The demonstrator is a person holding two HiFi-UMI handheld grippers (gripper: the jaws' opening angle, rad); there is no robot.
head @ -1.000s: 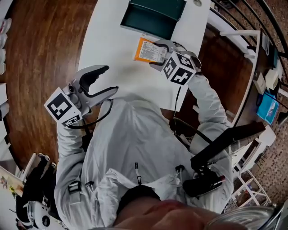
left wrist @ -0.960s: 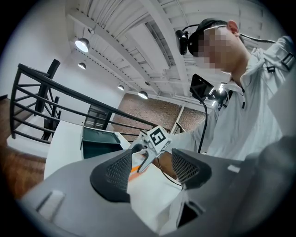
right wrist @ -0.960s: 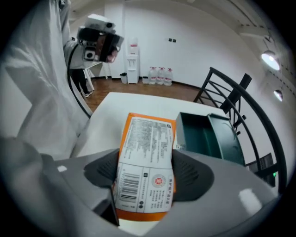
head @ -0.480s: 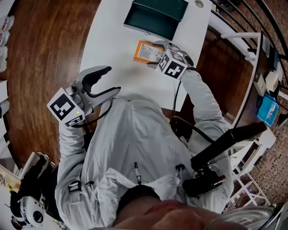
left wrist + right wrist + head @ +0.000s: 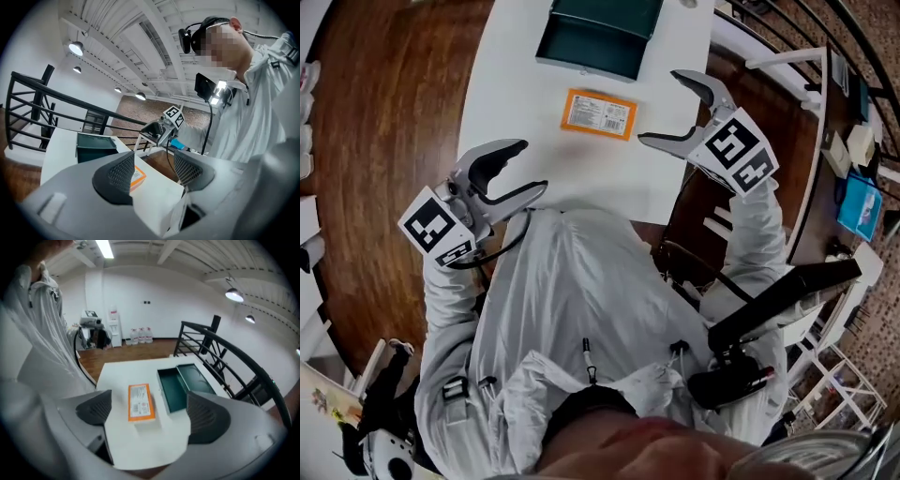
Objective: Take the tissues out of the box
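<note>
Lying flat on the white table point(image 5: 511, 103), the orange tissue pack point(image 5: 598, 112) is set just near of the open green box point(image 5: 598, 42) and is touched by neither gripper. The right gripper point(image 5: 661, 106) is raised at the right, its jaws opening with nothing between them. The left gripper point(image 5: 534, 166) is held wide and empty. Dark wooden floor point(image 5: 384, 112) is seen around the table.

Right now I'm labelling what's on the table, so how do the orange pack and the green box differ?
The orange pack is smaller than the green box. The pack has a white label; the box is plain dark green. The pack is flat and closed; the box lies open, nothing visible inside. Both rest on the white table, apart.
</note>
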